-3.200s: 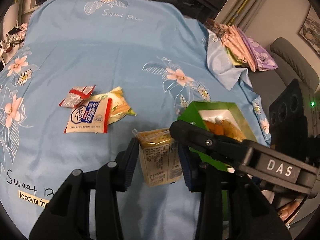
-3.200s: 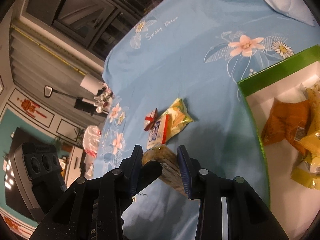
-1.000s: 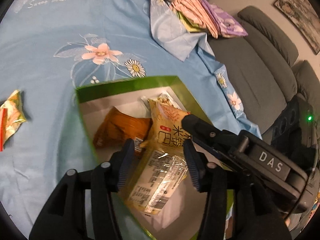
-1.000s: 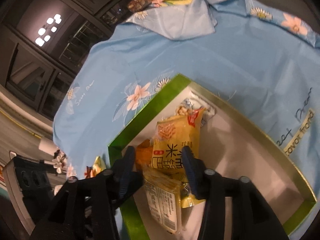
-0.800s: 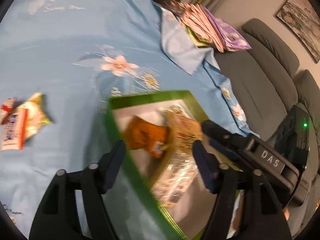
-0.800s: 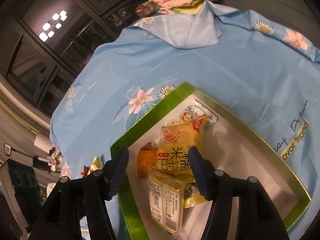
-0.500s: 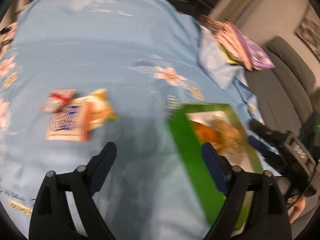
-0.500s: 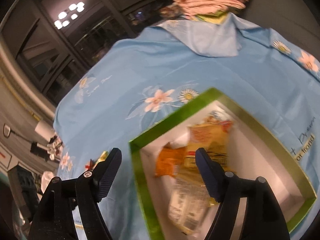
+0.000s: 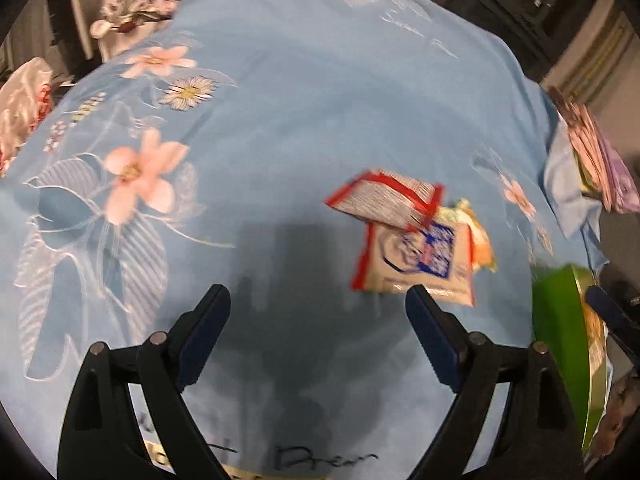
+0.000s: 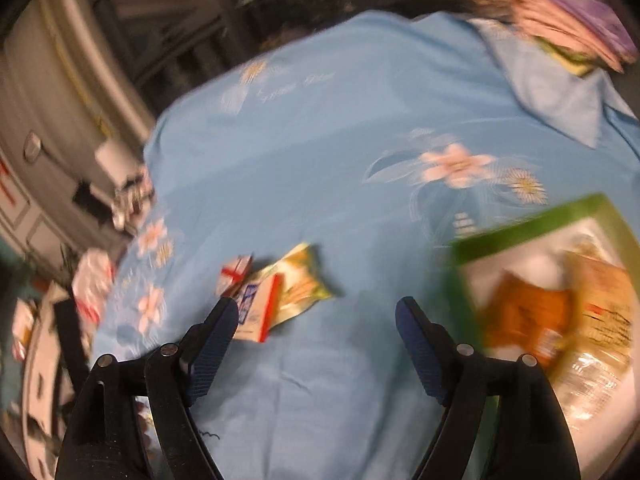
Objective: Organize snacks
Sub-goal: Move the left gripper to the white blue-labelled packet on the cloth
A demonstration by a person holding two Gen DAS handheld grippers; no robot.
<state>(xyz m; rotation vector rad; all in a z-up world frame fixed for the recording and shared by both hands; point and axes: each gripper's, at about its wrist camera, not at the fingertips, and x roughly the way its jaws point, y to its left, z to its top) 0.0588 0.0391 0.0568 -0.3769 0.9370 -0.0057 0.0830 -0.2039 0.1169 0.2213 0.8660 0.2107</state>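
Three snack packets lie together on the blue floral cloth [image 9: 280, 120]: a red-and-silver packet [image 9: 386, 198], a white packet with blue print and red edges [image 9: 418, 262], and a yellow-green packet [image 9: 478, 240] under it. They also show in the right wrist view [image 10: 260, 304]. My left gripper [image 9: 318, 308] is open and empty, just in front of the packets. My right gripper [image 10: 316, 320] is open and empty over the cloth. The green box [image 10: 532, 228] holds an orange packet [image 10: 520, 316], a yellow packet [image 10: 604, 292] and a clear-wrapped one [image 10: 592, 376].
The green box's rim [image 9: 556, 336] sits at the right edge of the left wrist view. Folded pink and purple cloths [image 10: 572, 12] lie at the far right of the table. Cluttered furniture [image 10: 80, 208] stands beyond the left table edge.
Both grippers opened and released the clear-wrapped packet into the green box. The left gripper swung left toward the loose packets. The right gripper pulled back from the box, also turning left.
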